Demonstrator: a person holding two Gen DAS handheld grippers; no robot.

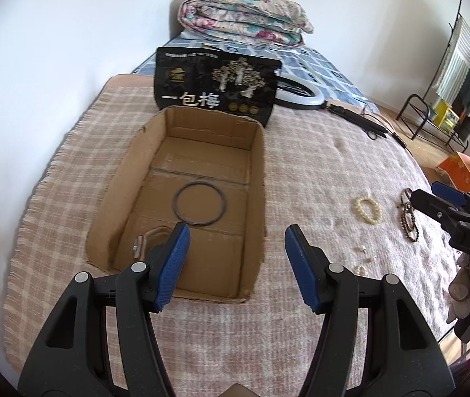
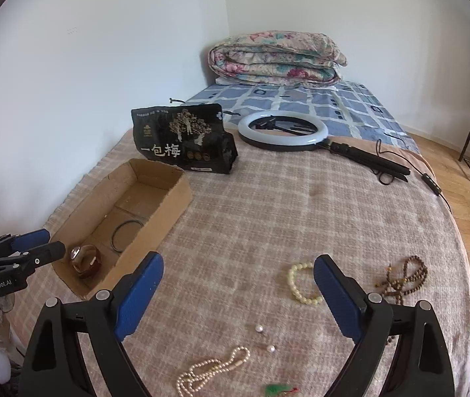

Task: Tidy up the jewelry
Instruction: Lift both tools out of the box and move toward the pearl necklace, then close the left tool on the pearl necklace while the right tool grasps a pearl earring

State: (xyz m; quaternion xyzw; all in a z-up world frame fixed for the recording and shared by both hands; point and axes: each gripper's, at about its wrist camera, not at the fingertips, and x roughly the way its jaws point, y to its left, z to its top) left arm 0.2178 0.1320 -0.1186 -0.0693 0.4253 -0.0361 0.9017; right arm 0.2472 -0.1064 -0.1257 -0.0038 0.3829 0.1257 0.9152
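Note:
An open cardboard box (image 1: pixel 258 182) (image 2: pixel 165 213) lies on the checked blanket. Inside it are a thin dark ring bangle (image 1: pixel 199 207) (image 2: pixel 126 233) and an amber bangle with a metal clasp (image 2: pixel 84 261), half hidden behind a finger in the left wrist view (image 1: pixel 147 240). My left gripper (image 1: pixel 237 231) (image 2: pixel 51 242) hangs open and empty over the box's near end. My right gripper (image 2: pixel 238 259) (image 1: pixel 425 192) is open and empty above the loose jewelry. That jewelry is a cream bead bracelet (image 2: pixel 297 281) (image 1: pixel 368 210), a brown bead string (image 2: pixel 403 278) (image 1: pixel 408 218), a pearl necklace (image 2: pixel 212 369), two pearl studs (image 2: pixel 264 337) and a green pendant (image 2: pixel 279 388).
A black snack bag (image 1: pixel 216 86) (image 2: pixel 185 140) stands right behind the box. A ring light (image 2: pixel 283 130) with folded tripod and cable lies farther back, a folded floral quilt (image 2: pixel 276 58) beyond it. The white wall runs along the left. On the right the bed ends at a wooden floor with a metal rack (image 1: pixel 446 109).

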